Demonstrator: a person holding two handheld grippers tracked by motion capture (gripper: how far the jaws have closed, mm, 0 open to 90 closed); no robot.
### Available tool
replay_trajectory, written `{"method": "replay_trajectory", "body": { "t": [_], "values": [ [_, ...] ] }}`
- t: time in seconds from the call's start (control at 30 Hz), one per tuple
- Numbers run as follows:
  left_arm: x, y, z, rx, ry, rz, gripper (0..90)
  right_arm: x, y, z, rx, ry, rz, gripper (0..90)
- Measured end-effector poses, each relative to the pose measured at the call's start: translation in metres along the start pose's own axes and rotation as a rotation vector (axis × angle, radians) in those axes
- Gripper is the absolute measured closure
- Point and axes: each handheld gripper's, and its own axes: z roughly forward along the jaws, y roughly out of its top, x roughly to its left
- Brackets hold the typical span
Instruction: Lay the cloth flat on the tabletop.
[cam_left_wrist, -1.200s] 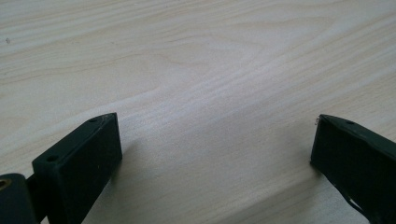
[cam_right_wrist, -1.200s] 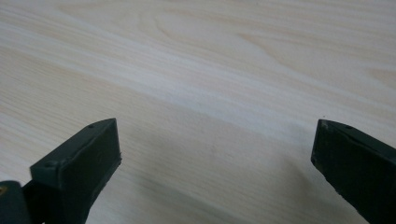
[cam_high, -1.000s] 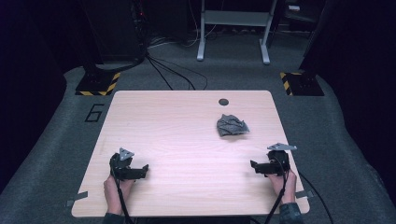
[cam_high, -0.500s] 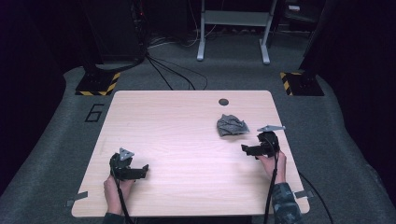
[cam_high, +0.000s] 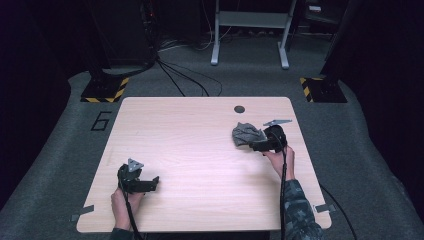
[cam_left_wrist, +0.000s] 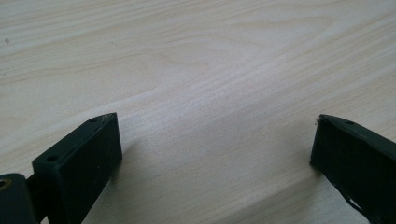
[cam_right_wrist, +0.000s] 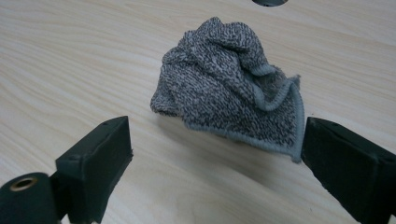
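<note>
- Sitting crumpled toward the far right of the wooden table (cam_high: 200, 150), the grey knitted cloth (cam_right_wrist: 229, 88) is bunched into a soft heap just in front of the right gripper (cam_right_wrist: 215, 154).
- Its jaws have just been closing a little, yet stand released, one beside the hemmed corner, not pressing on it.
- It looks light, limp and non-slippery; I'd pinch the raised folds or the hemmed edge.
- Near left, the left gripper (cam_left_wrist: 215, 149) rests released over bare wood.
</note>
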Motion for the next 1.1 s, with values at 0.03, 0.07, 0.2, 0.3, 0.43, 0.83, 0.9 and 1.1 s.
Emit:
{"method": "replay_trajectory", "body": {
  "t": [0.03, 0.07, 0.2, 0.3, 0.43, 0.83, 0.9, 1.1],
  "values": [
    [0.0, 0.0, 0.0, 0.0, 0.0, 0.0, 1.6, 0.0, 0.002, 0.002, 0.002, 0.005, 0.006, 9.5],
    [0.0, 0.0, 0.0, 0.0, 0.0, 0.0, 1.6, -0.001, 0.004, 0.005, 0.007, 0.0, 0.012, 10.9],
    [0.0, 0.0, 0.0, 0.0, 0.0, 0.0, 1.6, -0.001, 0.01, 0.015, 0.012, -0.009, 0.019, 14.4],
    [0.0, 0.0, 0.0, -0.001, 0.0, 0.0, 1.6, -0.005, 0.016, 0.022, -0.005, -0.017, 0.023, 15.9],
    [0.0, 0.0, 0.0, 0.0, 0.0, 0.0, 1.6, -0.004, 0.018, 0.029, -0.026, -0.043, -0.002, 19.8],
    [0.0, 0.0, 0.0, 0.0, 0.0, 0.0, 1.6, -0.006, 0.016, 0.054, 0.057, -0.026, 0.043, 39.0],
    [0.0, 0.0, 0.0, 0.0, 0.0, 0.0, 1.6, -0.007, 0.015, 0.055, 0.061, -0.02, 0.048, 41.5],
    [0.0, 0.0, 0.0, -0.001, 0.003, -0.003, 1.7, -0.006, 0.012, 0.057, 0.075, -0.025, 0.026, 49.1]
  ]
}}
